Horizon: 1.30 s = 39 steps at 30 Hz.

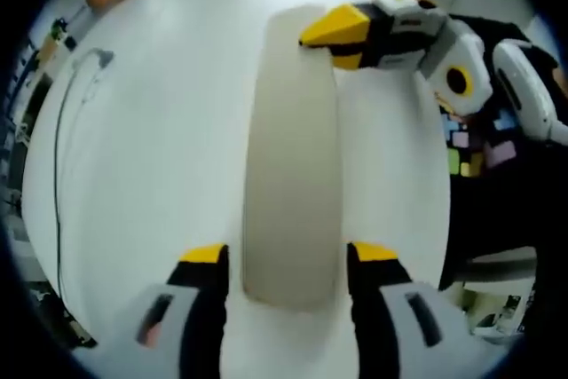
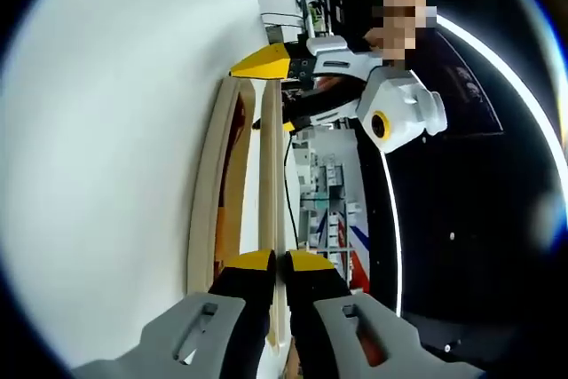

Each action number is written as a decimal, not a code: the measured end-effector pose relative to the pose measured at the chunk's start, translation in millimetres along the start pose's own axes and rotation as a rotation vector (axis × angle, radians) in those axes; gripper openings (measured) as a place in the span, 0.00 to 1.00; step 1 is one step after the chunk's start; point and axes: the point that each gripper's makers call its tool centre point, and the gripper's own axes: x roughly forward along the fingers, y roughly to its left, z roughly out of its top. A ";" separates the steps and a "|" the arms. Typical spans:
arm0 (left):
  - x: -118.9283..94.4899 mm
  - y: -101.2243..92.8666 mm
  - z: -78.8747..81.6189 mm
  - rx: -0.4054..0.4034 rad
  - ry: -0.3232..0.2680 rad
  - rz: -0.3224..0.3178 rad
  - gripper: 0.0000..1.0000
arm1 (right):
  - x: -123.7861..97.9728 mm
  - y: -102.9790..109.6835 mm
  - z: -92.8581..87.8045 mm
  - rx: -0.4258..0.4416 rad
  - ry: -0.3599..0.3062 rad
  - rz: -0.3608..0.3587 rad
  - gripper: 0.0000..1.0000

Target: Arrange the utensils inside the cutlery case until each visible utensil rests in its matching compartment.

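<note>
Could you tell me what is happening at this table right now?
A person is working a cutlery case on the white table with two handheld grippers. The right gripper has its jaws closed on the lid's edge. The left gripper sits open, its jaws straddling the case's other end.

Left gripper view above case [image 1: 291,157], right gripper view edge-on — close, facing opposite ends

Two tools [image 1: 288,259] [image 2: 281,264] — yellow tips, black jaws, grey-white housings.
</note>
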 end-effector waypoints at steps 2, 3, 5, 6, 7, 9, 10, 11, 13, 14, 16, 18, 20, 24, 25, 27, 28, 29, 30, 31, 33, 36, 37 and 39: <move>2.0 0.5 0.1 0.002 0.003 -0.006 0.56 | 0.0 0.8 -0.5 -0.014 0.011 -0.001 0.03; 3.6 0.5 0.1 -0.002 0.007 -0.010 0.55 | 0.2 1.0 -0.9 -0.016 0.013 0.000 0.03; 5.9 0.3 -0.5 0.002 0.012 -0.013 0.53 | 0.6 3.3 -1.9 -0.013 0.019 0.009 0.03; 6.9 0.4 -0.6 0.006 0.016 -0.013 0.53 | 0.8 4.7 -1.9 -0.016 0.020 0.013 0.03; 7.8 0.7 -0.3 0.008 0.017 -0.012 0.53 | 1.2 5.6 -2.0 -0.018 0.020 0.015 0.03; 9.4 0.0 -0.1 0.003 0.019 -0.019 0.50 | 1.4 6.7 -1.7 -0.014 0.018 0.017 0.03; 10.2 0.9 -0.2 0.003 0.021 -0.016 0.48 | 1.6 7.5 -1.3 -0.014 0.017 0.019 0.03; 10.8 1.6 -0.7 0.004 0.023 -0.015 0.45 | 2.0 7.9 -0.9 -0.016 0.016 0.020 0.03; 12.1 3.3 -1.9 -0.008 0.031 -0.014 0.45 | 3.0 9.9 -0.2 -0.020 0.022 0.022 0.03; 12.7 3.3 -2.6 -0.011 0.035 -0.013 0.45 | 3.3 10.5 0.1 -0.018 0.024 0.021 0.03; 13.9 3.5 -3.9 -0.005 0.043 -0.012 0.45 | 3.8 12.4 0.9 -0.019 0.026 0.024 0.03; 15.1 4.2 -5.7 0.000 0.051 -0.010 0.45 | 3.8 14.5 2.2 -0.023 0.027 0.024 0.03; 15.3 4.5 -6.9 0.007 0.059 -0.007 0.44 | 3.7 16.7 3.1 -0.026 0.024 0.029 0.03; 14.9 3.9 -7.3 -0.003 0.063 -0.011 0.44 | 4.8 18.9 2.4 -0.032 0.024 0.039 0.03; 15.0 4.0 -7.2 -0.004 0.063 -0.012 0.44 | 4.9 19.0 2.3 -0.034 0.025 0.040 0.03; 15.1 4.2 -7.7 0.007 0.067 -0.007 0.44 | 5.1 19.7 2.8 -0.039 0.023 0.044 0.04; 15.1 4.6 -7.8 0.008 0.068 -0.004 0.43 | 5.2 19.6 2.8 -0.046 0.022 0.045 0.04; 15.4 4.1 -7.7 0.012 0.070 0.000 0.43 | 5.4 19.1 2.8 -0.054 0.021 0.045 0.04; 15.4 5.4 -7.8 0.018 0.071 0.009 0.42 | 5.3 18.3 2.6 -0.052 0.021 0.041 0.05; 15.5 4.9 -7.7 0.020 0.070 0.006 0.42 | 4.9 17.7 2.9 -0.061 0.018 0.042 0.05; 15.4 5.0 -7.4 0.014 0.066 0.004 0.41 | 4.0 16.4 2.8 -0.068 0.014 0.042 0.05; 15.4 4.8 -7.2 0.009 0.065 0.004 0.42 | 2.0 14.9 2.1 -0.060 0.005 0.050 0.05; 15.5 5.0 -7.1 0.010 0.065 0.005 0.42 | 1.4 14.5 1.7 -0.057 0.003 0.053 0.05; 15.4 5.2 -7.1 0.008 0.064 0.006 0.42 | -0.3 13.9 0.1 -0.052 -0.002 0.062 0.05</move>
